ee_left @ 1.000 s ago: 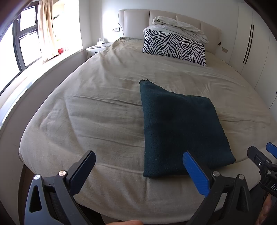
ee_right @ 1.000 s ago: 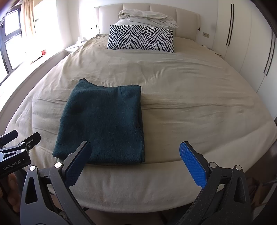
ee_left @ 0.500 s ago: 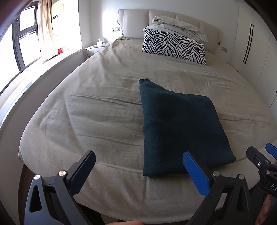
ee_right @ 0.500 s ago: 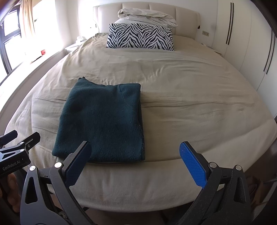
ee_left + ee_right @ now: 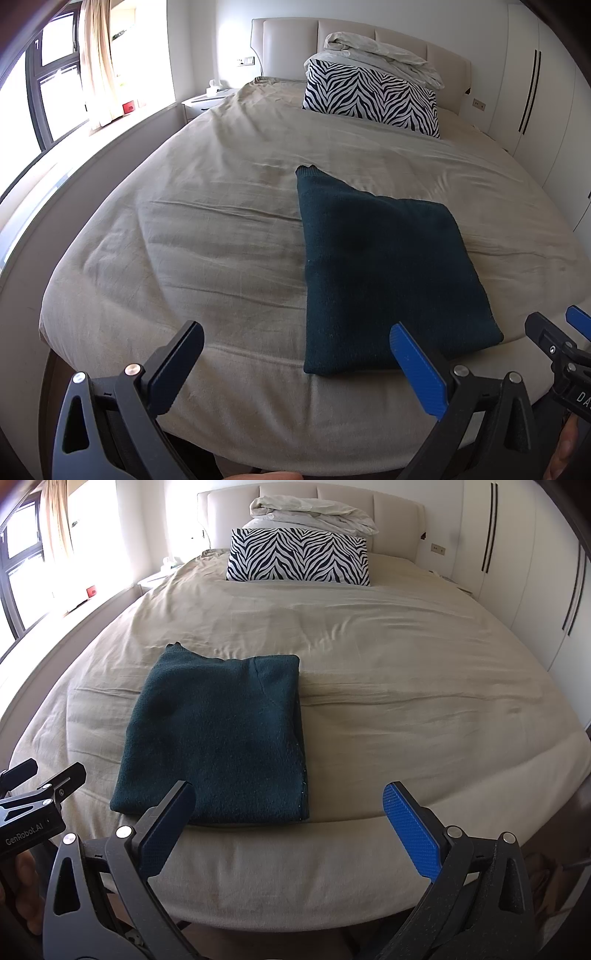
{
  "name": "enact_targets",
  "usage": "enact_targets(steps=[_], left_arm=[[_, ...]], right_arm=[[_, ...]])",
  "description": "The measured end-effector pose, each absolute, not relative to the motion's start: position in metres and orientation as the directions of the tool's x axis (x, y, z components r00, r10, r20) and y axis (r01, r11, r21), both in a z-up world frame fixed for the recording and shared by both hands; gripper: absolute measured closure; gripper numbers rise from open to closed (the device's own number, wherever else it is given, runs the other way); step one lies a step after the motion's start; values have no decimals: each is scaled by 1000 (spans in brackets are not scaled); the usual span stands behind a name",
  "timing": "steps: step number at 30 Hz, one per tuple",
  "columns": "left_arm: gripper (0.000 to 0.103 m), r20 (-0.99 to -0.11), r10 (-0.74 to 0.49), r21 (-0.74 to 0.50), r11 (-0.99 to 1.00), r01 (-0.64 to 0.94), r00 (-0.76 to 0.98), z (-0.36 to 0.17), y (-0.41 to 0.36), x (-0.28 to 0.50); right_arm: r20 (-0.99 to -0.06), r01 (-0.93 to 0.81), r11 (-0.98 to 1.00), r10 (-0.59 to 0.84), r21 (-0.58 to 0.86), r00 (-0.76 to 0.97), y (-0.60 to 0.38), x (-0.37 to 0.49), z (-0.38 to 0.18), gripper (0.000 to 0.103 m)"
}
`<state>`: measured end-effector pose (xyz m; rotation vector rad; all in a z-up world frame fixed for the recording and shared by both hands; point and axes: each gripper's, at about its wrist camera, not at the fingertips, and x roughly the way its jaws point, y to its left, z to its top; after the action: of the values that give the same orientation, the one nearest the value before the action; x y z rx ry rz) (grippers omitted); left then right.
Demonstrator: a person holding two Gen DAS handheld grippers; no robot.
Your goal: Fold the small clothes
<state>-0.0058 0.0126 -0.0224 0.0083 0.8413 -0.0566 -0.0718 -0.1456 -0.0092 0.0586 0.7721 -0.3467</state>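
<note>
A dark teal sweater (image 5: 218,734) lies on a beige bedspread (image 5: 406,686) below a black-and-white zebra-striped pillow (image 5: 299,555).

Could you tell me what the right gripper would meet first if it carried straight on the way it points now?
Probably the beige bedcover near the foot of the bed. The open right gripper points just right of the folded dark green sweater, though depth is hard to judge.

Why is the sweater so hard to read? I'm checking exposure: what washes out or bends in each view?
Left wrist: window glare blows out; sweater nearly textureless. Right wrist: window side overexposed, sweater seams visible; fisheye curves the bed edge.
</note>
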Motion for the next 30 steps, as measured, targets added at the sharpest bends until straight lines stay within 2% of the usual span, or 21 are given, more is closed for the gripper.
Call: enact_targets(steps=[30], left_arm=[[0, -751, -51, -15, 998, 59, 658, -27, 15, -7]], right_arm=[[-700, 326, 943, -279, -69, 657, -147, -73, -15, 0]])
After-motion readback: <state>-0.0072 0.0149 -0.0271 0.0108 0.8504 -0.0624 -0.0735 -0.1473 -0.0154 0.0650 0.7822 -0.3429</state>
